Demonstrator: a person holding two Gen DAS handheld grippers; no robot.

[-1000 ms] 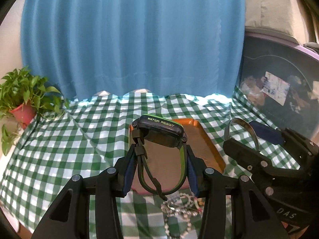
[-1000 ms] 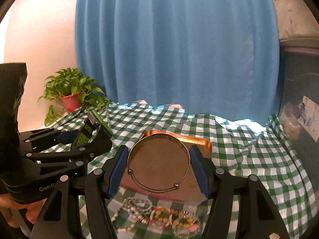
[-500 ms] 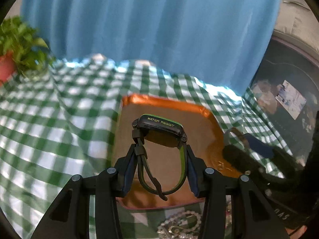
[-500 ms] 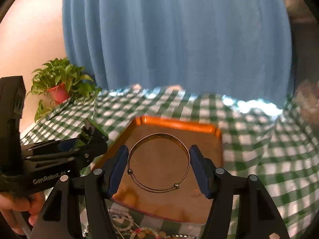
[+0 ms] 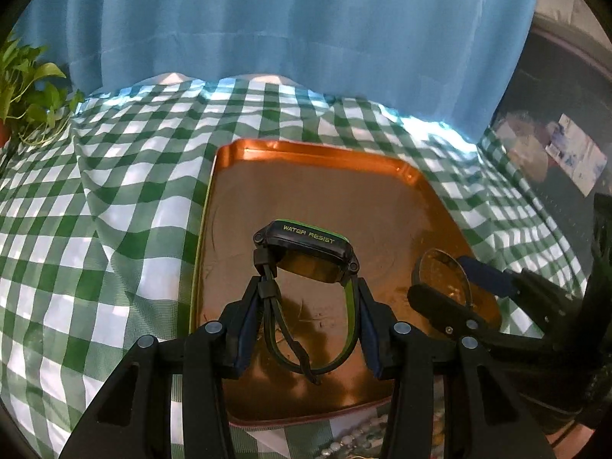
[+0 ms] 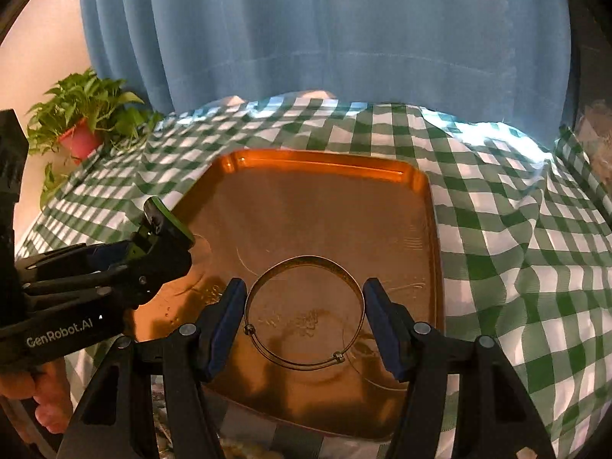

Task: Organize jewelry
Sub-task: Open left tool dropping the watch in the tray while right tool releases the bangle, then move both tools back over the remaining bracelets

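My left gripper (image 5: 306, 321) is shut on a black and green digital watch (image 5: 306, 244) by its strap and holds it low over the copper tray (image 5: 317, 157). My right gripper (image 6: 304, 317) is shut on a thin metal bangle (image 6: 304, 262) and holds it low over the same tray (image 6: 317, 160), right of the left gripper (image 6: 168, 244). The right gripper and bangle (image 5: 443, 283) also show in the left wrist view. The tray floor shows nothing lying on it.
The tray lies on a green and white checked cloth (image 5: 95, 206). Beaded jewelry (image 5: 352, 443) lies on the cloth just in front of the tray. A potted plant (image 6: 84, 114) stands far left. A blue curtain (image 6: 325, 30) hangs behind. A dark bin (image 5: 566, 122) stands right.
Both grippers have moved forward and down over the tray, each still holding its item. The loose jewelry in front of the tray has slipped almost out of view below.
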